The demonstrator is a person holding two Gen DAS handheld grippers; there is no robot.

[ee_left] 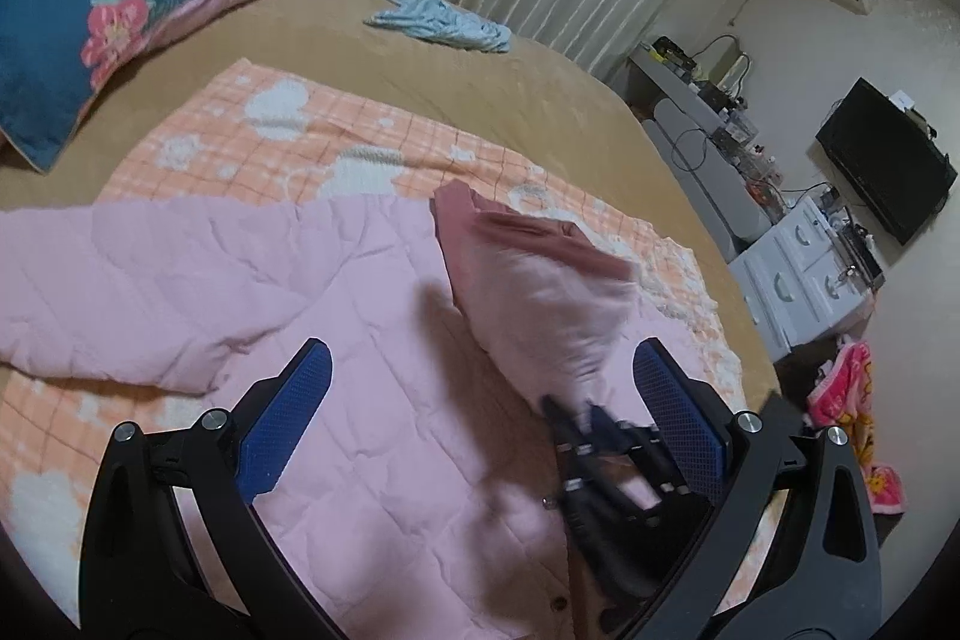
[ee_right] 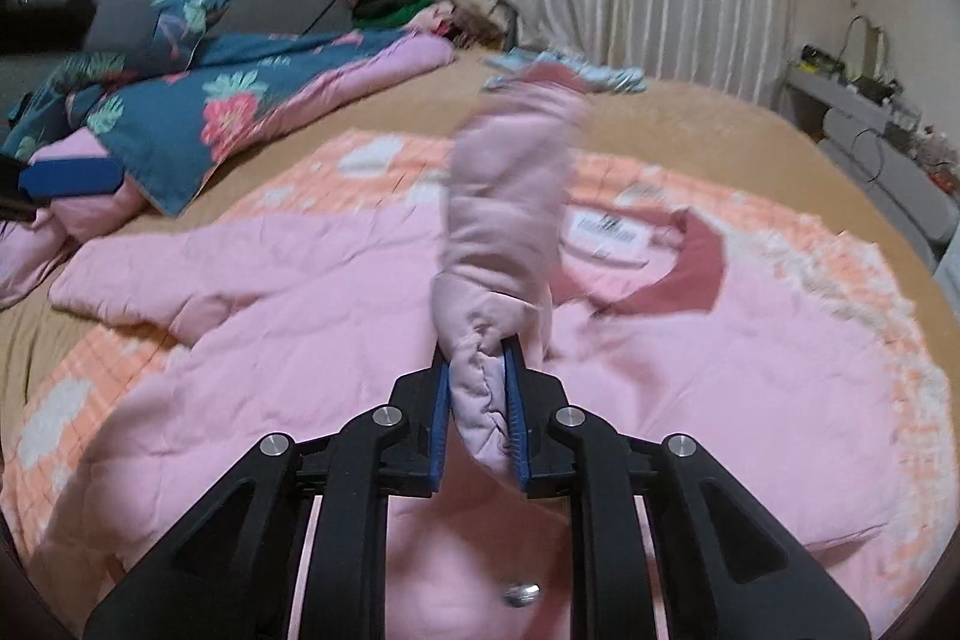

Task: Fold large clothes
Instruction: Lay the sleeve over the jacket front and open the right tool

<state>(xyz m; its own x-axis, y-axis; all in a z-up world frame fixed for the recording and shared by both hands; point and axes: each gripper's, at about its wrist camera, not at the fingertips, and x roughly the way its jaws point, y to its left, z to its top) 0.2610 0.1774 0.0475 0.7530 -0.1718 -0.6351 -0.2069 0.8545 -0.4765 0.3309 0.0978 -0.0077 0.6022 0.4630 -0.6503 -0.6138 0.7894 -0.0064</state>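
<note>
Right wrist view: my right gripper point(ee_right: 478, 388) pinches the pink jacket's sleeve point(ee_right: 510, 196) (bunched, lifted ahead); my left gripper point(ee_left: 480, 418) gapes empty above the jacket point(ee_left: 372, 340).

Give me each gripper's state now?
Left gripper: open, empty.
Right gripper: shut on the pink quilted jacket's sleeve.

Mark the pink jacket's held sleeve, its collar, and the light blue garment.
held sleeve point(ee_right: 504, 220), right wrist view, mid-length of the raised sleeve.
collar point(ee_right: 696, 274), right wrist view, dark pink band.
light blue garment point(ee_left: 438, 19), left wrist view, its middle.
</note>
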